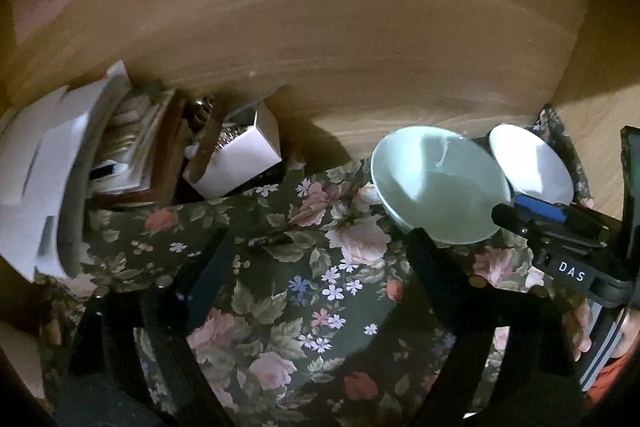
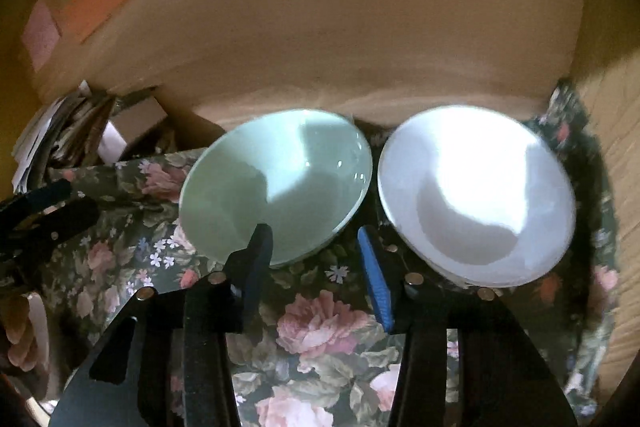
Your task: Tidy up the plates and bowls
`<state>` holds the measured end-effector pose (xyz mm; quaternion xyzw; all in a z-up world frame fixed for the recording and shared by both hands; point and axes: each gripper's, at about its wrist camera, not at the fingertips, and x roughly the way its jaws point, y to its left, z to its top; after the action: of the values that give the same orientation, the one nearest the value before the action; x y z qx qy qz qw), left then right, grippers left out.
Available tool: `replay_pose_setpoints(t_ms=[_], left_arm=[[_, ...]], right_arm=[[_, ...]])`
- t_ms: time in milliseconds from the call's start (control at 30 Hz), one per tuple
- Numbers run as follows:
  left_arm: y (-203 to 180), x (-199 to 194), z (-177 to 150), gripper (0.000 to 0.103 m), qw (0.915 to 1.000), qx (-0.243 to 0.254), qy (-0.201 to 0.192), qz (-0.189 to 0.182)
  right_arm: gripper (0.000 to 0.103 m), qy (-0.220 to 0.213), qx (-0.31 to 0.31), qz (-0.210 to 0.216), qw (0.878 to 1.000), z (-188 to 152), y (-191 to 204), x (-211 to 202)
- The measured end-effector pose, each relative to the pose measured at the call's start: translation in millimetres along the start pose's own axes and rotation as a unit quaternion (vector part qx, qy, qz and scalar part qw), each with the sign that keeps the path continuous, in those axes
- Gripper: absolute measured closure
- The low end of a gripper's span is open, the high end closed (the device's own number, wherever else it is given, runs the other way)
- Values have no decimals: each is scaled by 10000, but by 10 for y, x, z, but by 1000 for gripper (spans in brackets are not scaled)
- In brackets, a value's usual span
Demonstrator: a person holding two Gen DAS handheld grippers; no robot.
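A pale green bowl (image 2: 280, 183) and a white bowl (image 2: 476, 199) sit side by side on a dark floral cloth (image 2: 320, 323), near a wooden back wall. My right gripper (image 2: 316, 267) is open, just in front of the gap between the bowls; its left finger overlaps the green bowl's near rim. In the left wrist view the green bowl (image 1: 436, 183) and white bowl (image 1: 532, 163) are at the right, with the right gripper (image 1: 532, 211) reaching in beside them. My left gripper (image 1: 320, 243) is open and empty over the cloth (image 1: 304, 267), left of the bowls.
A white box (image 1: 240, 155), stacked papers and envelopes (image 1: 48, 167) and books crowd the left end against the wall. The wooden wall (image 1: 360, 59) curves behind everything. The cloth's right edge (image 2: 600, 227) meets bare wood.
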<state>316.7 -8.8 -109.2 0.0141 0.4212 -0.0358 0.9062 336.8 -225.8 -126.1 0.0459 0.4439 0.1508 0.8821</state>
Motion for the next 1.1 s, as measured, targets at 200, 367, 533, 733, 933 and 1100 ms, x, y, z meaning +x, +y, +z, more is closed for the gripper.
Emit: replay_pose_setpoints(t_ms=[200, 367, 533, 733, 933, 1100], left_arm=[[33, 170, 38, 15, 9999, 39, 97, 44], [19, 191, 46, 15, 9999, 60, 89, -123], [-51, 206, 32, 15, 9996, 246, 37, -129], [-57, 328, -23, 15, 9993, 250, 250, -109], [-29, 457, -94, 25, 9981, 240, 558, -67], [-64, 598, -156, 47, 9946, 306, 969, -205]], right_arm=[[62, 61, -28, -85, 9999, 7, 33, 139], [64, 180, 31, -114, 9998, 37, 7, 280], [78, 348, -320, -255, 9986, -3, 78, 391], [85, 473, -662, 105, 9966, -99, 201, 281], [87, 709, -841, 373, 9932, -234, 258, 120], [83, 721, -735, 384, 9939, -271, 246, 42]])
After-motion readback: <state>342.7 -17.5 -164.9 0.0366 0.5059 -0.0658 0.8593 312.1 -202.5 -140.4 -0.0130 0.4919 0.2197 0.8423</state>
